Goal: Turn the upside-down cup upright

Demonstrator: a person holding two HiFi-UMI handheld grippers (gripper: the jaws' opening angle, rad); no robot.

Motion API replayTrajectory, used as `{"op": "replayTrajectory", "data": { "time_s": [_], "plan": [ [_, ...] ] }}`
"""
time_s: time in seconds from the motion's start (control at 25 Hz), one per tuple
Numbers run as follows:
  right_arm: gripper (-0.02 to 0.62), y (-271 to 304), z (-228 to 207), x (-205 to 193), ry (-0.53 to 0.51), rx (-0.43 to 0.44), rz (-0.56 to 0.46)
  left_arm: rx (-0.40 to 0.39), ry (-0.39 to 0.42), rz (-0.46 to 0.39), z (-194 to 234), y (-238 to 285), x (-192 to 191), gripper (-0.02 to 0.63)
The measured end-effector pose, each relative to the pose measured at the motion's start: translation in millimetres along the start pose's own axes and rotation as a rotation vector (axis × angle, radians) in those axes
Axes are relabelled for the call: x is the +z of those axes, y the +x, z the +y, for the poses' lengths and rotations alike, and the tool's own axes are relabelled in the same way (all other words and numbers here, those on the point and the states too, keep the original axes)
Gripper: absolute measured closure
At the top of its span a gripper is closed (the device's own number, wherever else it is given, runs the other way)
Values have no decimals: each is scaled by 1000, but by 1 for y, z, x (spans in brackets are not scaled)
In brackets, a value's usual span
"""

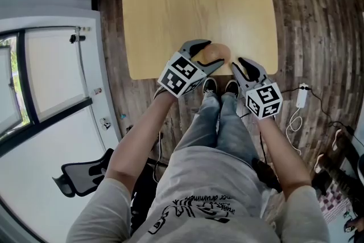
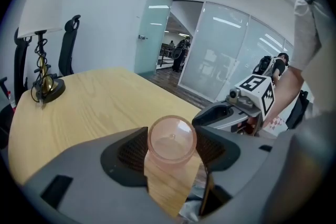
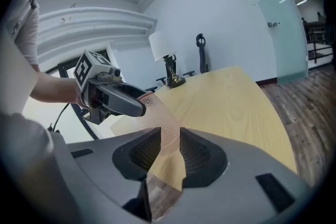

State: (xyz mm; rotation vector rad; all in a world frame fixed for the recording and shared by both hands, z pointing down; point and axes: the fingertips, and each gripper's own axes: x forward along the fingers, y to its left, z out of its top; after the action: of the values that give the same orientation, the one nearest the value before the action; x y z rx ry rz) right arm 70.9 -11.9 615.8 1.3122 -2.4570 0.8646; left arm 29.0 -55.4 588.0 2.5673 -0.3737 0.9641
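Left gripper [image 2: 171, 153] clamped on cup [image 2: 172, 136], sides hidden

Light wood table [image 1: 193, 8] w/ lamp [image 2: 47, 8], plank floor [image 1: 310, 14] — glass partitions [image 2: 231, 55], white walls [image 2: 105, 18].

The cup [image 2: 172, 140], translucent pale pink plastic with a finely dotted wall, is off the desk [image 1: 199, 8]. It lies tipped on its side above the near edge, pinched between the left gripper's [image 1: 207, 56] jaws.

Head cam steeply down; 2 gripper cams close; all share cup [image 1: 215, 53], table [image 1: 170, 8].
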Motion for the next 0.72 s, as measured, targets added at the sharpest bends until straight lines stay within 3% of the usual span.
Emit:
{"op": "replayTrajectory", "data": {
  "time_s": [0.28, 0.44, 0.72],
  "plan": [
    [477, 4, 1, -6, 201, 79, 0, -24, -92, -59, 2, -10, -3, 322],
    [466, 4, 1, -4, 265, 103, -2, -41, -135, -98, 1, -16, 0, 322],
    [445, 6, 6, -6, 452, 208, -28, -59, -146, -131, -5, -25, 5, 322]
  ]
}}
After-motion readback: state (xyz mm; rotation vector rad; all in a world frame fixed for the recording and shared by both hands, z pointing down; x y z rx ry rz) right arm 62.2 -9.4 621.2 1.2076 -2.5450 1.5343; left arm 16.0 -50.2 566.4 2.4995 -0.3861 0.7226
